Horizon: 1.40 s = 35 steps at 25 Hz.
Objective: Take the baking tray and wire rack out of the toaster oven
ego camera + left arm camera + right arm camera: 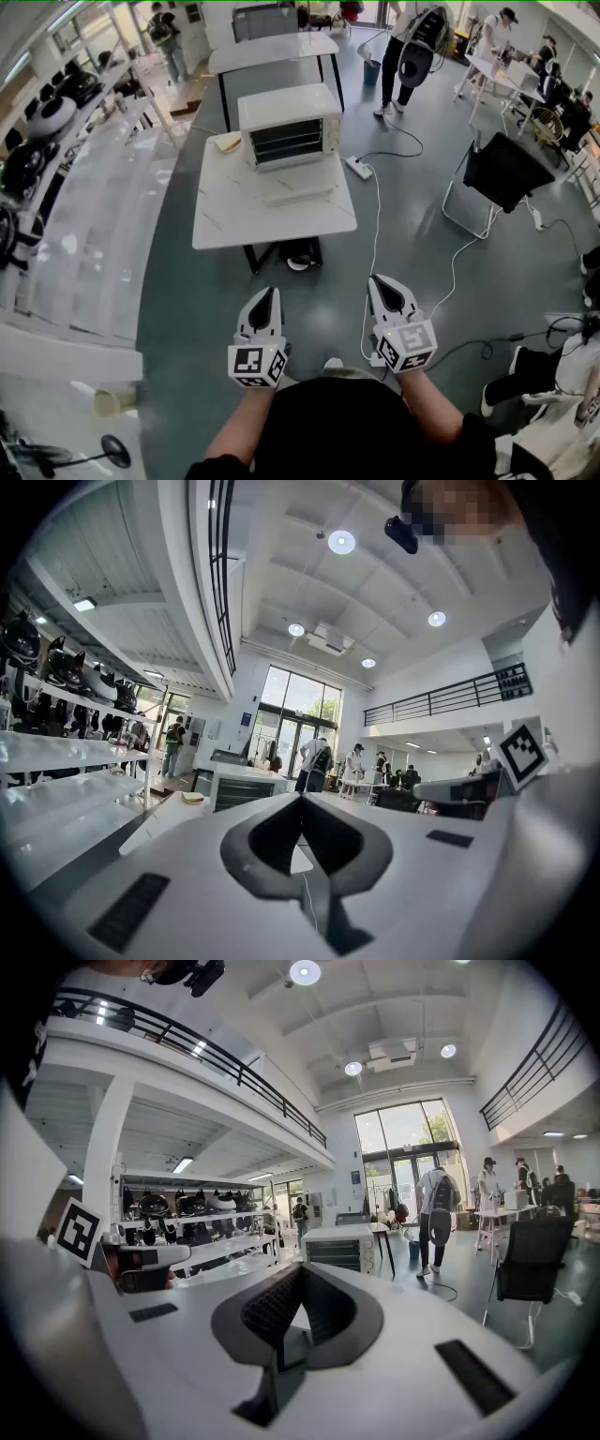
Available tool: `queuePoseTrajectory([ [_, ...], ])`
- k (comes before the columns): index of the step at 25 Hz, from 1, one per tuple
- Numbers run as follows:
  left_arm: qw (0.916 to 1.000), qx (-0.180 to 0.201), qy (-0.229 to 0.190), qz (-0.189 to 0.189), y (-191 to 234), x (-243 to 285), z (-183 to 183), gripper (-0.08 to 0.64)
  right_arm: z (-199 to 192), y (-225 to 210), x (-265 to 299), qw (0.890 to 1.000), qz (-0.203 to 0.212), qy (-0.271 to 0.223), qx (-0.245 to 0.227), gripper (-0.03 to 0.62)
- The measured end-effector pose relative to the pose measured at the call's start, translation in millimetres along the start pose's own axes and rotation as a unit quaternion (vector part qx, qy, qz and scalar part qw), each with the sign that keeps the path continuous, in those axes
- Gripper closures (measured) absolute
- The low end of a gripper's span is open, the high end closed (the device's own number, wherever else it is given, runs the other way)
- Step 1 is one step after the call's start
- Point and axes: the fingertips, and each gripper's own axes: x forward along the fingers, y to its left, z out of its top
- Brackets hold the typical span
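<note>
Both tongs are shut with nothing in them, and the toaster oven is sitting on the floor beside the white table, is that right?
Not quite. The toaster oven stands on the white table, not on the floor beside it; the head view shows this. The rest holds: the left tongs and right tongs are shut with nothing in them.

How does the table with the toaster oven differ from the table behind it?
The near table carries the toaster oven and a yellow item; the far table carries no oven. The far table stands on thin dark legs at its corners; the near table's dark supports sit further in, under its top. Both have white rectangular tops.
</note>
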Motion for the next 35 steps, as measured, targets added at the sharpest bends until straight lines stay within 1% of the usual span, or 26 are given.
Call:
queuePoseTrajectory([
  [6, 1.0, 0.006, -0.001, 0.005, -13, 5, -1, 0.541, -3, -17, -10, 1.0, 0.001, -0.007, 0.008, 0.571],
  [9, 0.9999, 0.005, 0.004, 0.012, -16, 5, -5, 0.541, -11, -28, -16, 1.0, 0.004, 0.0, 0.018, 0.571],
  [13, 0.9996, 0.003, 0.011, 0.024, -17, 1, -12, 0.541, -18, -33, -18, 1.0, 0.009, 0.008, 0.019, 0.571],
  [16, 0.9995, 0.009, 0.021, 0.021, -19, 3, -19, 0.541, -22, -36, -18, 1.0, 0.005, 0.006, 0.022, 0.571],
  [21, 0.9995, 0.001, 0.03, 0.009, -14, 28, -30, 0.541, -31, -46, -4, 1.0, -0.004, 0.01, 0.024, 0.571],
  [25, 0.9994, 0.0, 0.035, -0.005, 2, 57, -36, 0.541, -37, -52, 22, 1.0, -0.015, 0.019, 0.021, 0.571],
  [28, 0.9991, -0.001, 0.04, -0.014, 22, 84, -37, 0.541, -37, -56, 54, 0.999, -0.019, 0.022, 0.022, 0.571],
  [31, 0.9989, -0.009, 0.045, -0.008, 49, 113, -33, 0.541, -29, -59, 91, 0.999, -0.015, 0.032, 0.021, 0.571],
  [35, 0.9989, -0.018, 0.043, 0.007, 103, 159, -22, 0.541, -18, -56, 161, 0.999, -0.003, 0.04, 0.01, 0.571],
])
